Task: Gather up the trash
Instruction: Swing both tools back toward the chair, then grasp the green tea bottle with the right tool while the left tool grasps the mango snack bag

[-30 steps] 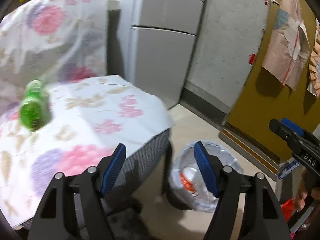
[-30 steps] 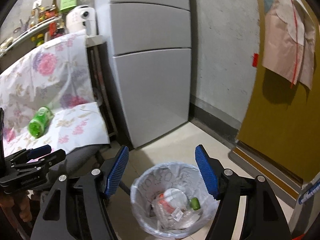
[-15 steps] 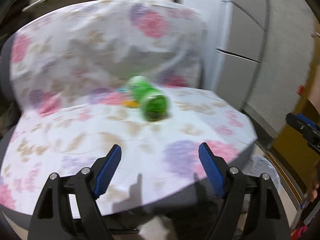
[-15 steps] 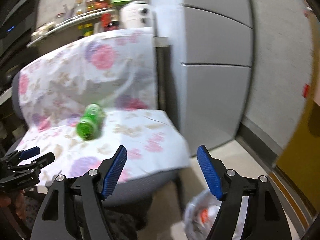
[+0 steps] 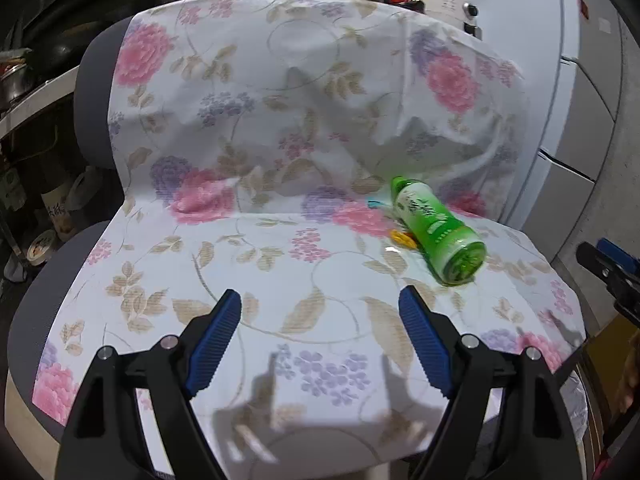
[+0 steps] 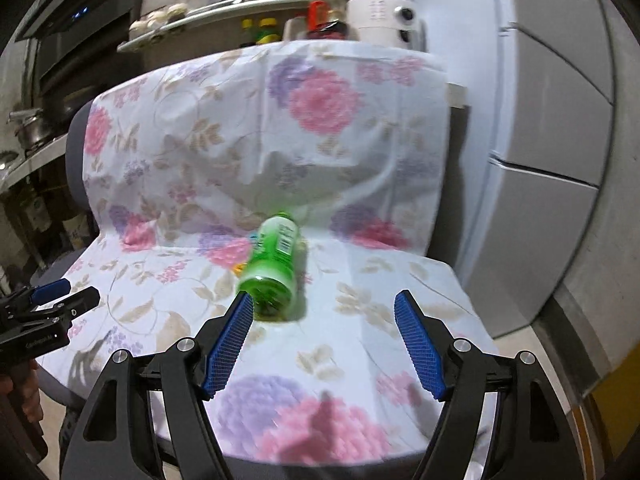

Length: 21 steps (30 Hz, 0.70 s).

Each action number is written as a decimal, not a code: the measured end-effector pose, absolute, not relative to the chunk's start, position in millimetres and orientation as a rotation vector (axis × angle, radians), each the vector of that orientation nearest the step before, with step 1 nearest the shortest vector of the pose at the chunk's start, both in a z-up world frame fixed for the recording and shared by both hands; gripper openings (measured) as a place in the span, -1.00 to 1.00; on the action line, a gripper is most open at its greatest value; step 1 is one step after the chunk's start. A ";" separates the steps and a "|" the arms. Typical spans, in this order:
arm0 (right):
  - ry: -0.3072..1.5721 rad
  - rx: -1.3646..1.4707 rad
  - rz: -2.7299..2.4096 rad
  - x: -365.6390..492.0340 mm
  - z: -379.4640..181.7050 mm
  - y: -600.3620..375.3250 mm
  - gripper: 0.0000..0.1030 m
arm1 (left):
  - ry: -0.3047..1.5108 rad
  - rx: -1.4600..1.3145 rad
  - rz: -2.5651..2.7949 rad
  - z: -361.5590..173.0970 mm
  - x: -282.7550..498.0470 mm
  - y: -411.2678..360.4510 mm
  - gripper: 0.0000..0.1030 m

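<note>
One floral-covered chair point(image 5: 280, 280), green bottle point(image 5: 436, 228) lying on seat, grey fridge point(image 6: 552, 140) beside

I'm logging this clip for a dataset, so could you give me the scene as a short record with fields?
setting: chair draped with a floral cloth, fridge beside it
trash: green bottle lying on its side on the seat, base towards the cameras
near bottle: small yellow scrap
left tongs: open, empty, above the seat
right tongs: open, empty, nearest the bottle
</note>
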State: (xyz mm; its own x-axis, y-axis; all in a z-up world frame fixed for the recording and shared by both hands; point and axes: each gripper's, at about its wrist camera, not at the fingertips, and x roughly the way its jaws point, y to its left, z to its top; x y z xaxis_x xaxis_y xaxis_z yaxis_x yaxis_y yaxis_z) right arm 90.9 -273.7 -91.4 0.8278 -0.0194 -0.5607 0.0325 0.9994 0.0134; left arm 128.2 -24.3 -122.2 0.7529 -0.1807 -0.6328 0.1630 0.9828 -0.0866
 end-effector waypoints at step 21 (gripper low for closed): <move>0.991 0.005 0.062 298.8 -178.8 -226.9 0.14 | 0.744 0.020 -0.175 -140.3 215.0 -48.1 0.53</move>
State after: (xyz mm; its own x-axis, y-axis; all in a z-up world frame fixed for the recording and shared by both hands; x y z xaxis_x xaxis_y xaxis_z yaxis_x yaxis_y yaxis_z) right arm 298.8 -226.9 -178.8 0.5466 0.0545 -0.8356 -0.0498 0.9982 0.0325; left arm 215.0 -48.1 -140.3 0.7219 -0.1512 -0.6753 0.1652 0.9853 -0.0440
